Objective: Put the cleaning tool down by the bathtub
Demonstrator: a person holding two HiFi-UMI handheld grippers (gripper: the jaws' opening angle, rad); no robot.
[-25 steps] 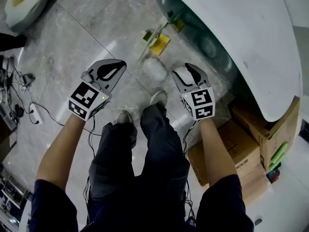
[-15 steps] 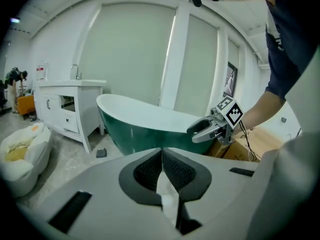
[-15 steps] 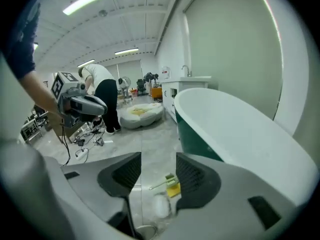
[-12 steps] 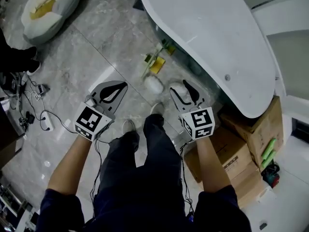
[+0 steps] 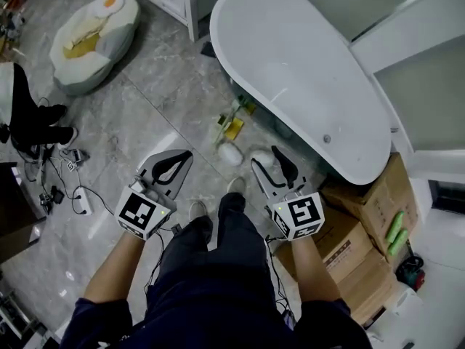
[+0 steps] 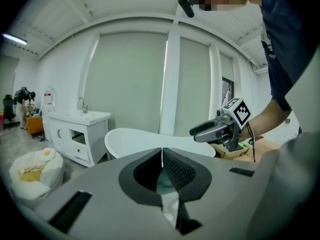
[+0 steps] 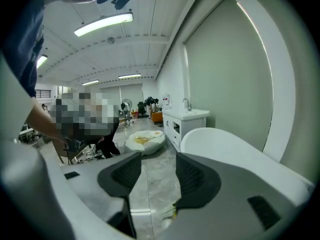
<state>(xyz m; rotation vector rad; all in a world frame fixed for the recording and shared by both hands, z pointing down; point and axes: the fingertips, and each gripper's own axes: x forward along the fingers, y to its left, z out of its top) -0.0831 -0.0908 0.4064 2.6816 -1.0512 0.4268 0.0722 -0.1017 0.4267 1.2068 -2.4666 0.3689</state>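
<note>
The yellow-and-green cleaning tool [image 5: 232, 126] lies on the floor [image 5: 145, 100] against the foot of the bathtub [image 5: 305, 71]. Its thin handle runs away from the person toward the tub, and its pale near end sits just ahead of the shoes. Both forearms reach forward with the tool between and beyond them. The right tongs [image 5: 270, 160], parted and empty, are nearer it, while the left tongs [image 5: 178, 158] are pressed together on nothing, so the put-down looks done.

Bathroom mock-up in a lab, bathtub [image 5: 305, 93], vanity [image 6: 80, 134], cardboard boxes [image 5: 363, 217]
</note>
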